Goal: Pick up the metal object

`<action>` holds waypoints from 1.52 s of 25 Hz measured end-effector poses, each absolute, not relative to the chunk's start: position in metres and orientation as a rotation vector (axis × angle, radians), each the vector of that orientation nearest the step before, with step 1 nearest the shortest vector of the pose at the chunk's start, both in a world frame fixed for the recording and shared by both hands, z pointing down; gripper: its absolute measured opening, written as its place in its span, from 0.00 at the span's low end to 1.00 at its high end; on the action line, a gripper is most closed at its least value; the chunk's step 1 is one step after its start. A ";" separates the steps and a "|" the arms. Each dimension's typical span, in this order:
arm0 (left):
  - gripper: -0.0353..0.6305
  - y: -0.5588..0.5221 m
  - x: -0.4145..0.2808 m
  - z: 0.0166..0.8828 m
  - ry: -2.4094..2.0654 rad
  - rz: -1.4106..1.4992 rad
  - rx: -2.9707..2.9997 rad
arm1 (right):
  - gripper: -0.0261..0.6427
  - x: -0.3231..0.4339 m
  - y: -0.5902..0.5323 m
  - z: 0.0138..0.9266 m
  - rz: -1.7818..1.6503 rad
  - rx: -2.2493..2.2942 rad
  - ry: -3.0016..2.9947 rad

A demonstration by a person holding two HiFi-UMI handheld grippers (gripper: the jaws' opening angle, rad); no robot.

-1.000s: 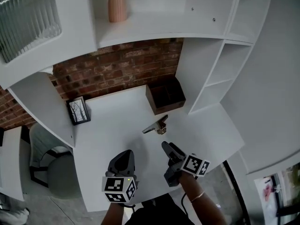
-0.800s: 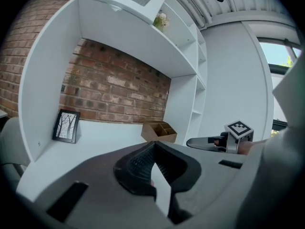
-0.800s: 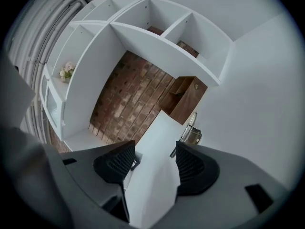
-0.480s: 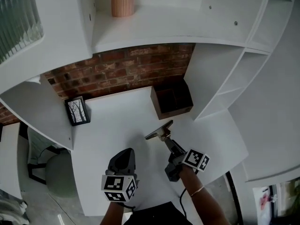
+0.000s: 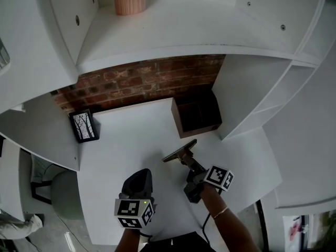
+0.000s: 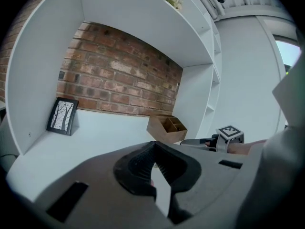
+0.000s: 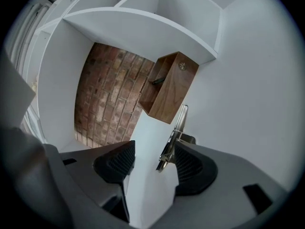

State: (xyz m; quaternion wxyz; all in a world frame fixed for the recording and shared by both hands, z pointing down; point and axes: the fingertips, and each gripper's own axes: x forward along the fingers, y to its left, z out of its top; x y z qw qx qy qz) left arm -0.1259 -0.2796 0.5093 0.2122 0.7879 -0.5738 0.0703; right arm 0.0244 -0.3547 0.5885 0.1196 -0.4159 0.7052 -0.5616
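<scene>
Right gripper (image 7: pixel 152 162), jaws wide, straddles the metal object (image 5: pixel 180 152) on the tabletop (image 5: pixel 126 140). The wooden box (image 5: pixel 195 115) is at its 12 o'clock. Left gripper (image 6: pixel 153 147) jaws together. Risk: the off-centre object may pivot away on closing.

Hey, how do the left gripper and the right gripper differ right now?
The left gripper has its jaws together with nothing between them; the right gripper has its jaws apart around the near end of the metal object. The left gripper sits nearer the person over the desk; the right gripper reaches farther forward. Both are dark grey with a marker cube.
</scene>
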 end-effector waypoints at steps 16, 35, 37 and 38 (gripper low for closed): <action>0.07 -0.286 -0.142 0.521 -1.669 0.183 2.068 | 0.12 0.023 -0.371 0.613 -1.808 -1.170 1.957; 0.07 -0.274 -0.136 0.508 -1.673 0.156 2.082 | 0.05 0.017 -0.343 0.571 -1.666 -1.092 2.177; 0.07 -0.272 -0.135 0.503 -1.670 0.147 2.095 | 0.05 0.016 -0.338 0.556 -1.600 -1.089 2.225; 0.07 -0.271 -0.134 0.501 -1.668 0.142 2.104 | 0.05 0.015 -0.335 0.547 -1.561 -1.089 2.252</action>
